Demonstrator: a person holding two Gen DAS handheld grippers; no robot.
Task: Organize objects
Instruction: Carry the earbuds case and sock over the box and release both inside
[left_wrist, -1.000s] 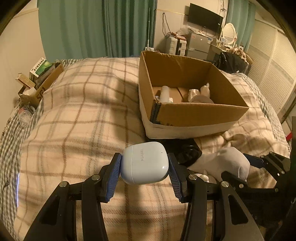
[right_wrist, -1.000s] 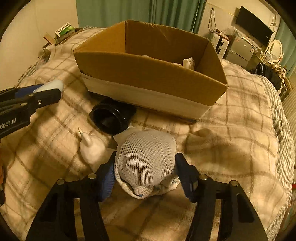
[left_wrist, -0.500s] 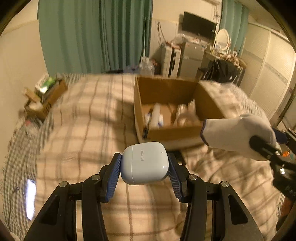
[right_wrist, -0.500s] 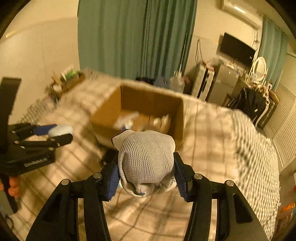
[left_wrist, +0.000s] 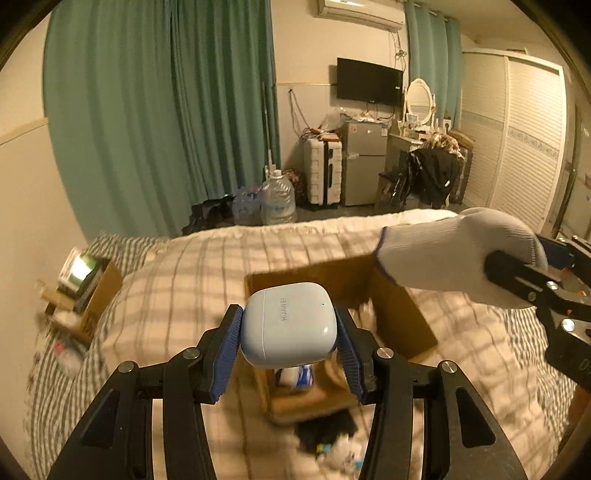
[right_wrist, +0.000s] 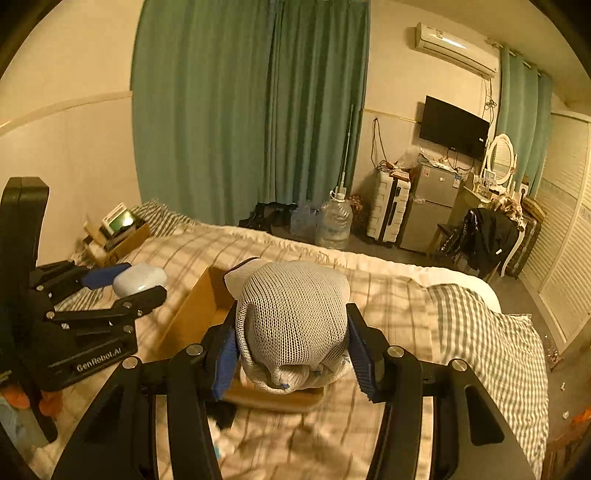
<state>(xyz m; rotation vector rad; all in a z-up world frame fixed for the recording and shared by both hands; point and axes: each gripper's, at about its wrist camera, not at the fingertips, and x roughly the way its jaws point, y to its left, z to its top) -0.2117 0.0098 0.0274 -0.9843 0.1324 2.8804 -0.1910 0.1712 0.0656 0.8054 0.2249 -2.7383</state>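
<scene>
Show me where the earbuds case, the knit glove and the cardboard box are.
earbuds case (left_wrist: 290, 325), left wrist view, front face by the logo
knit glove (right_wrist: 291, 317), right wrist view, middle of the knit
cardboard box (left_wrist: 402, 317), left wrist view, right side wall

"HUAWEI" printed on pale blue earbud case (left_wrist: 289, 325), clamped between left gripper (left_wrist: 289, 341) pads. "GenRobot.AI" in white on left gripper body, seen left of right gripper (right_wrist: 291, 350). Nothing else legible.

Two grippers: the left gripper (left_wrist: 288, 339) clamps one pale blue Huawei earbud case (left_wrist: 290, 325), the right gripper (right_wrist: 293, 339) one rolled white knit glove (right_wrist: 291, 321). One open cardboard box (left_wrist: 402, 314) sits on the bed (right_wrist: 461, 325). Two water jugs (left_wrist: 277, 197) stand on the floor, by one suitcase (left_wrist: 323, 171) and one small fridge (left_wrist: 364, 162).
</scene>
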